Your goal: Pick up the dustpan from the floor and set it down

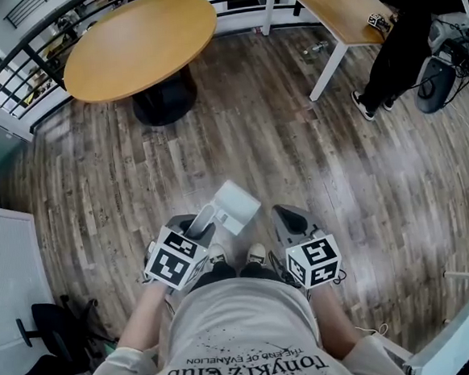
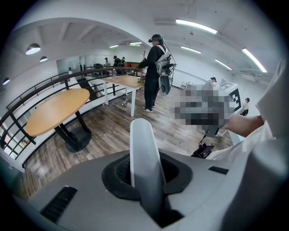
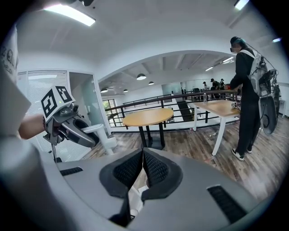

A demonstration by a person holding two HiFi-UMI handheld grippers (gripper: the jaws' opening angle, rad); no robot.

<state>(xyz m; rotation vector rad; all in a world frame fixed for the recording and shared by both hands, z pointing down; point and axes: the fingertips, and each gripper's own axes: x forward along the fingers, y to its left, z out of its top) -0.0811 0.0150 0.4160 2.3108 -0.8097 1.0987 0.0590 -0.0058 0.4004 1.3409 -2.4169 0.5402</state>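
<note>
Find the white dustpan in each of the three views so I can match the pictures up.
Head view: dustpan low centre, handle in the left gripper.
Left gripper view: its handle rises between the fingers, bottom centre.
Right gripper view: dustpan at left, mid-height, held by the left gripper.
Shared landmark: the round wooden table.

Dustpan [image 1: 234,205] up in the left tool [image 1: 199,224], over the floor [image 1: 296,153]; right tool [image 1: 289,217] just beside; round table [image 1: 138,44] ahead left, long table [image 1: 333,5] ahead right.
</note>
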